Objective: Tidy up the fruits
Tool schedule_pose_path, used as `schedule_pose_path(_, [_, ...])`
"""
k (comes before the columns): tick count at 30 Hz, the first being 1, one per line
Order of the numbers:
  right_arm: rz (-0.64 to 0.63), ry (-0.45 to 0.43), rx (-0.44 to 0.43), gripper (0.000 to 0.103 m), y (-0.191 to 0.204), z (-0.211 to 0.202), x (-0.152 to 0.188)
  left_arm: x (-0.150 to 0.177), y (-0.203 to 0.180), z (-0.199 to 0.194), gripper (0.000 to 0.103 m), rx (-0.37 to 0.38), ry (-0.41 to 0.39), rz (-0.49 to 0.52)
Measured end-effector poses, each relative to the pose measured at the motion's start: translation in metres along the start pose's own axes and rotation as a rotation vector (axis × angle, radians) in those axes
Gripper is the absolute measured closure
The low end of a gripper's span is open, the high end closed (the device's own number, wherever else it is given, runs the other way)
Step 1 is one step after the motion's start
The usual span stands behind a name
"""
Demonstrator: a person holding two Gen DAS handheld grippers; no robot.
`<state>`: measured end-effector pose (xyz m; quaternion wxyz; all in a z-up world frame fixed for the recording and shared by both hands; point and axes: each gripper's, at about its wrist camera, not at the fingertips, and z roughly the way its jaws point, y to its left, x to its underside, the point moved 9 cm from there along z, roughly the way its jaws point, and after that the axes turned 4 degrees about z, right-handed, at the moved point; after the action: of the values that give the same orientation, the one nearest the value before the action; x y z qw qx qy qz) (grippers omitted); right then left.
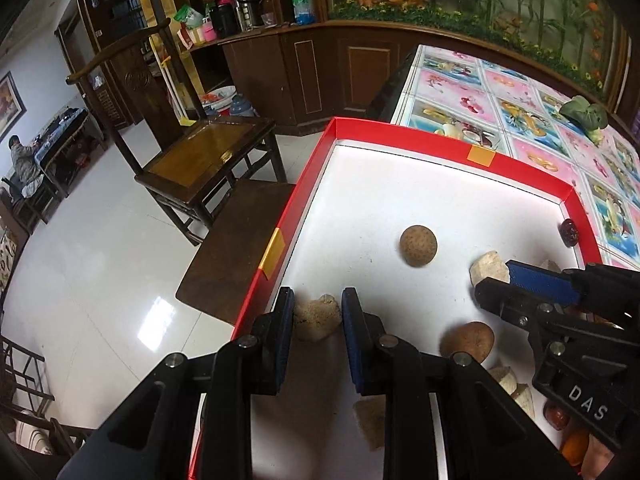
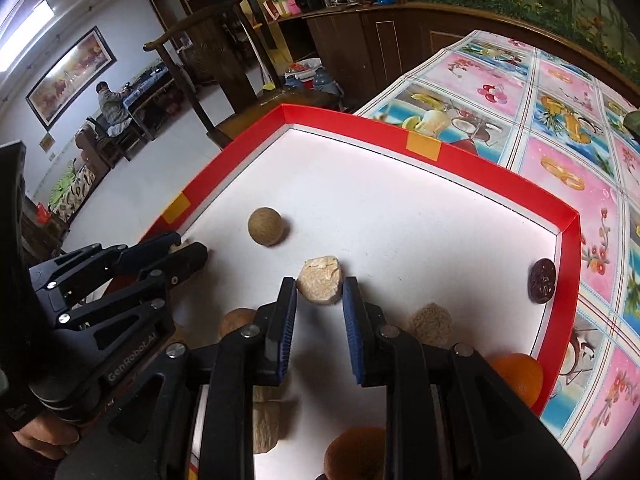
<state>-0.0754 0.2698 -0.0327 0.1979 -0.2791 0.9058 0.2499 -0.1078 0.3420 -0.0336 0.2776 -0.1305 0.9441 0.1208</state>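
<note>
I saw a dark wooden chair (image 1: pixel 188 152) on the white tiled floor (image 1: pixel 100 264), a fruit-print tablecloth (image 1: pixel 516 116), a green leafy vegetable (image 1: pixel 585 115) on it, and a person seated (image 2: pixel 110 110) under a framed painting (image 2: pixel 70 76).

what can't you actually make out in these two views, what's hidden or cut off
- Left wrist view: the left gripper brackets a pale lump; contact with the pads cannot be told.
- Left wrist view: fruits at the lower right, including a dark red one, are covered by the right gripper's body.
- Right wrist view: the orange is partly behind the right gripper.
- Right wrist view: the left gripper's tips hide what they bracket.
</note>
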Motion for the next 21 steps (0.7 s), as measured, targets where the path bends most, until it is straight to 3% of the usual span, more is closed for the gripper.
schedule_pose_path(5, [0.01, 0.002, 0.001, 0.077, -0.002, -0.006, -0.001, -0.002, -0.002, -0.017, 0.051, -0.026, -0.045, -0.033])
schedule_pose_path(7, [0.018, -0.022, -0.019, 0.074, -0.003, -0.016, -0.001, -0.003, -0.004, -0.04, 0.037, -0.065, -0.117, -0.033])
schedule_pose_path(9, [0.026, -0.075, -0.013, 0.066, -0.009, -0.035, -0.002, -0.003, -0.009, -0.07, 0.029, -0.095, -0.196, -0.039])
schedule_pose_path(11, [0.033, -0.127, -0.003, 0.057, -0.015, -0.052, -0.001, -0.003, -0.014, -0.094, 0.026, -0.102, -0.262, -0.041])
schedule_pose_path(12, [0.032, -0.162, 0.001, 0.057, -0.018, -0.065, 0.001, -0.002, -0.018, -0.109, 0.022, -0.108, -0.299, -0.038])
schedule_pose_path(18, [0.046, -0.309, 0.057, 0.055, -0.037, -0.133, 0.018, 0.005, -0.043, -0.184, 0.019, -0.097, -0.449, -0.028])
schedule_pose_path(21, [0.061, -0.379, 0.067, 0.048, -0.043, -0.17, 0.03, 0.012, -0.059, -0.22, 0.017, -0.082, -0.511, -0.028])
